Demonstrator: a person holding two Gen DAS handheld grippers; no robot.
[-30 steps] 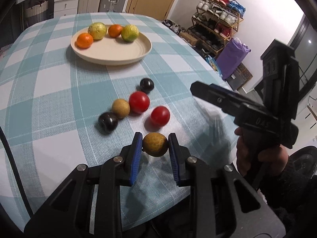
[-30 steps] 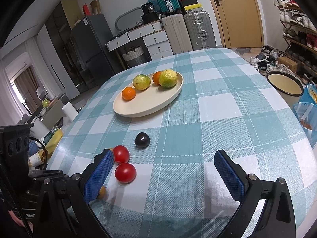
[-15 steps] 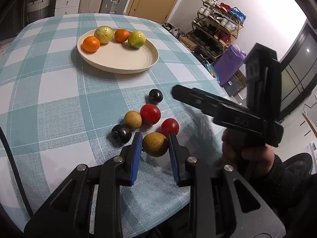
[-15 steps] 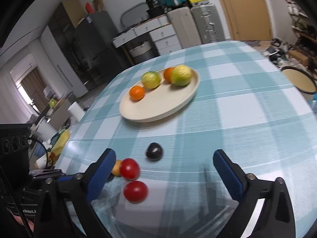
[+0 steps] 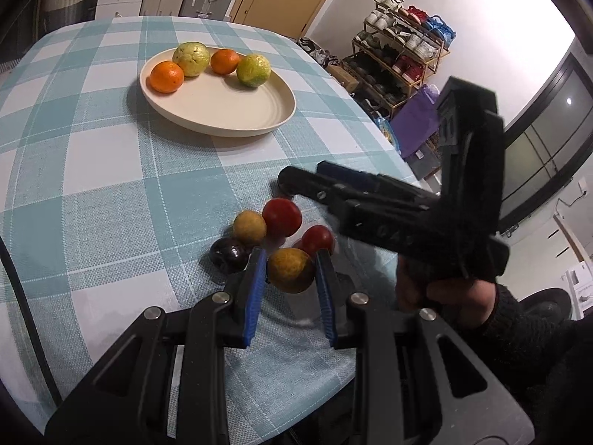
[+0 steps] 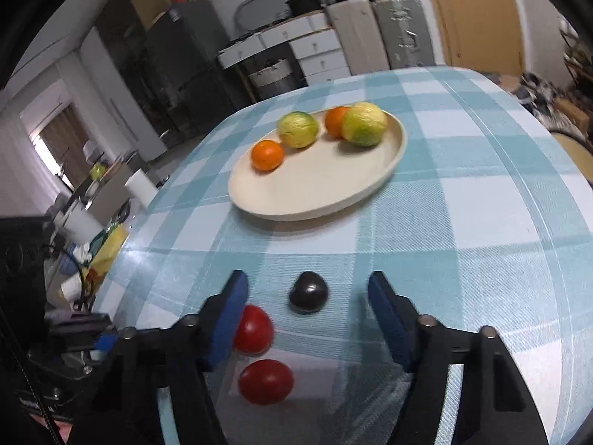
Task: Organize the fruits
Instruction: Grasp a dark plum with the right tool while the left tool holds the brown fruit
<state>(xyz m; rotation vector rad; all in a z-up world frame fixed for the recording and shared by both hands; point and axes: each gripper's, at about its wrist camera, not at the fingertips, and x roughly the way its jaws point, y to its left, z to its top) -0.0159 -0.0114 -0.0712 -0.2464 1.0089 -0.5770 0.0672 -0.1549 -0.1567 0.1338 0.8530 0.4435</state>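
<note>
The left gripper reaches forward low over the checked counter, its blue-padded jaws pinching a yellow-brown round fruit on both sides. Just beyond it lie a second yellow-brown fruit, two red tomatoes and a dark plum, bunched close together. The right gripper, held in a dark-sleeved hand, points in from the right, tilted downward; its jaws stand spread wide with another dark plum between them, touching neither pad. Farther back a cream plate carries two oranges and two yellow-green citrus fruits along its far rim.
</note>
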